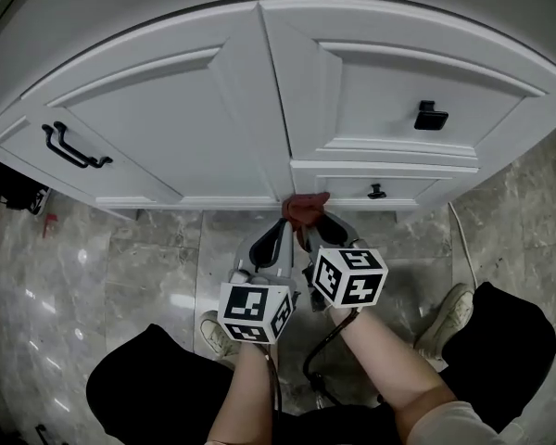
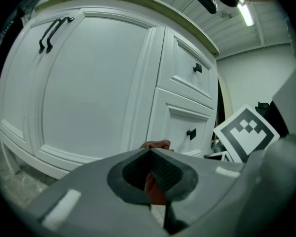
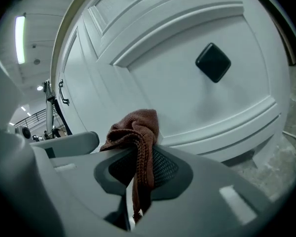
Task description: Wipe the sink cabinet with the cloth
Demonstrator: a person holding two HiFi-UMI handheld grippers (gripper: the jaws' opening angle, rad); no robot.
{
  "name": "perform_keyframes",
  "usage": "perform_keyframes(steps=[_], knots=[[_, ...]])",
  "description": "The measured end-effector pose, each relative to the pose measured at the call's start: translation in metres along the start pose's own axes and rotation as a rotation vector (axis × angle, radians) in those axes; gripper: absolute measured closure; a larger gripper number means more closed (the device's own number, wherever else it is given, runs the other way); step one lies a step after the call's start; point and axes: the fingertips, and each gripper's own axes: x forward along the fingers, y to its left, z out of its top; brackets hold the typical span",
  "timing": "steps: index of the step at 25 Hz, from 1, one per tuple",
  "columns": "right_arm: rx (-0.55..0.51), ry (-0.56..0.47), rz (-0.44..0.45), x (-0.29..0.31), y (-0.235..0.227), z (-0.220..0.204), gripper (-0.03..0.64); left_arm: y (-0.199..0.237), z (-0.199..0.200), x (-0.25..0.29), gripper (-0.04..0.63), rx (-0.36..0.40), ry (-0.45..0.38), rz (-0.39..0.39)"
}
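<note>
The white sink cabinet fills the top of the head view. A reddish-brown cloth is bunched against its bottom rail, where the left door meets the lower drawer. My right gripper is shut on the cloth, which drapes over and between its jaws just in front of the lower drawer front. My left gripper comes in close beside it. Its jaws are closed, with a bit of the cloth showing at the tips and in the gap behind them.
Black knobs sit on the drawers, and two black bar handles on the left door. A grey marble floor lies below. The person's shoes stand either side of the grippers, and a thin cable lies on the right.
</note>
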Motion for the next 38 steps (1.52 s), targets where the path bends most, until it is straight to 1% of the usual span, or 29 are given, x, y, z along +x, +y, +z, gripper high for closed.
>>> perform_keyframes(steps=[4, 10, 18, 25, 33, 38], knots=[[0.023, -0.002, -0.02, 0.007, -0.01, 0.001, 0.528, 0.003, -0.005, 0.002, 0.595, 0.0, 0.01, -0.008], [0.037, -0.004, -0.054, 0.0, -0.031, 0.0, 0.528, -0.002, -0.006, 0.006, 0.595, -0.001, 0.015, -0.023], [0.064, -0.022, -0.084, -0.015, -0.057, 0.007, 0.528, -0.024, -0.008, 0.019, 0.595, 0.014, 0.028, -0.064], [0.091, -0.053, -0.161, -0.05, -0.109, 0.023, 0.526, -0.056, -0.009, 0.038, 0.595, 0.025, 0.032, -0.113], [0.161, -0.096, -0.26, -0.089, -0.165, 0.041, 0.526, -0.107, -0.012, 0.061, 0.595, 0.074, 0.046, -0.193], [0.133, -0.107, -0.323, -0.112, -0.195, 0.047, 0.526, -0.128, -0.019, 0.068, 0.595, 0.087, 0.056, -0.223]])
